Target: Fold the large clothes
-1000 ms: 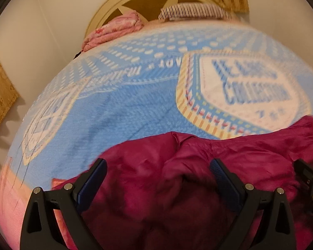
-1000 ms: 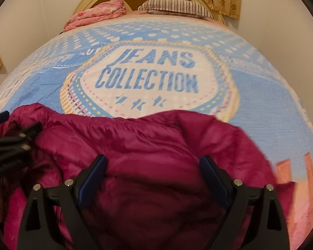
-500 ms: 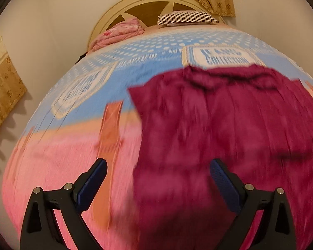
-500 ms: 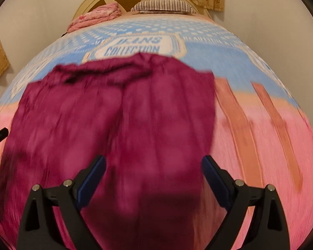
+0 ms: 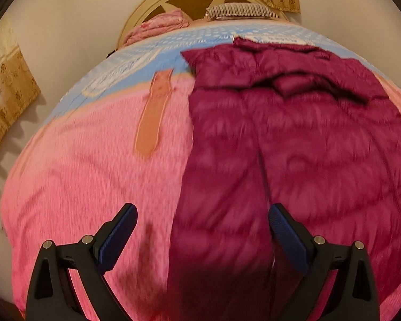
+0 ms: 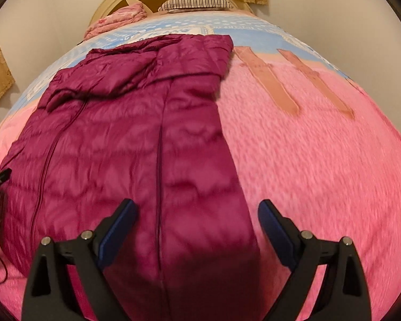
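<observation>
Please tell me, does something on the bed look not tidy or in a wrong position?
Mostly fine. The magenta puffer jacket lies spread on the pink and blue blanket, but its far end is bunched and folded over on itself rather than lying flat. Nothing looks spilled or damaged. Both hand-held grippers are open.

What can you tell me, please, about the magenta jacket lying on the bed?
The magenta jacket is a long quilted, puffy garment of shiny, slightly crinkled fabric. It lies spread lengthwise on the bedspread, mostly over the pink part, its far end reaching the blue part. That far end is bunched and folded over. Long seams run down its length. The left gripper and right gripper hang open above its near end; neither holds it.
</observation>
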Tool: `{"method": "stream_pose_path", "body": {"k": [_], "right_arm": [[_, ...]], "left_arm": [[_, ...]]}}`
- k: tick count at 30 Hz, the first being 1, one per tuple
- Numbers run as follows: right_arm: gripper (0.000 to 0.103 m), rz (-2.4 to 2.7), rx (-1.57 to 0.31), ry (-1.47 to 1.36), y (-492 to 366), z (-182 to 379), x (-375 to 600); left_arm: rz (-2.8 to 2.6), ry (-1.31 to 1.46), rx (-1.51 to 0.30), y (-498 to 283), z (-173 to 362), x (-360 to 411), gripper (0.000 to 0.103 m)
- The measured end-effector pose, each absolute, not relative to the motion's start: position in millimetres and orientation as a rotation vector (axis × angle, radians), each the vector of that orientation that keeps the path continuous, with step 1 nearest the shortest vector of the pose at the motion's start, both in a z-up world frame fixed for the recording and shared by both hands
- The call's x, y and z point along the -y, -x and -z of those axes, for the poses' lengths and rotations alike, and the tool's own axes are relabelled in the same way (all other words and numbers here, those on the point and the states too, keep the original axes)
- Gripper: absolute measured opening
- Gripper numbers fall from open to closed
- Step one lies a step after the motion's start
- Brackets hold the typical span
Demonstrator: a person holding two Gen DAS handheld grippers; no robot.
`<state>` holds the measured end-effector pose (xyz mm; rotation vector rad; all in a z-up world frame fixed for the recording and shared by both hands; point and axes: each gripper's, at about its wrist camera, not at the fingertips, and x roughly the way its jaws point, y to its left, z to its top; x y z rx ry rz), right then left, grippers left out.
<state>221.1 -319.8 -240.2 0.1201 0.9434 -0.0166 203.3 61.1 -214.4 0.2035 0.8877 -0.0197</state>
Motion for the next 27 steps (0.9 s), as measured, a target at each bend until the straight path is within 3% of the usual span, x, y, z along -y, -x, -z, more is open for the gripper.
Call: {"method": "stream_pose_path", "body": {"k": [11,17,19,20,21,22,24,27], "right_arm": [[0.092,0.018,-0.937,-0.097,-155,257,315],[0.067,-0.009,-0.949,-0.070,-139,265,305],[0.046,-0.018,-0.941,-0.070,-137,266,302],[0.038,-0.025,-0.937,-0.077,-136,265,303],[0.024,-0.044,-0.931,-0.091,-134,263,304],[0.014,-0.062,-0.921,-0.104,-133,259,305],[0.011,-0.078,-0.899,-0.108,-128,251,304],[0.009,-0.082,-0.852,-0.093,-119,235,301]], "left_arm": [[0.041,-0.167,-0.850,-143,223,-75,0.099],[0.090,-0.152,-0.876,-135,229,-67,0.099],[0.118,-0.152,-0.880,-132,230,-64,0.082],[0.157,-0.139,-0.882,-130,228,-63,0.064],[0.180,-0.129,-0.879,-128,225,-61,0.045],[0.193,-0.132,-0.866,-124,222,-59,0.034],[0.192,-0.162,-0.838,-115,215,-55,0.012],[0.218,-0.151,-0.792,-107,198,-56,0.007]]}}
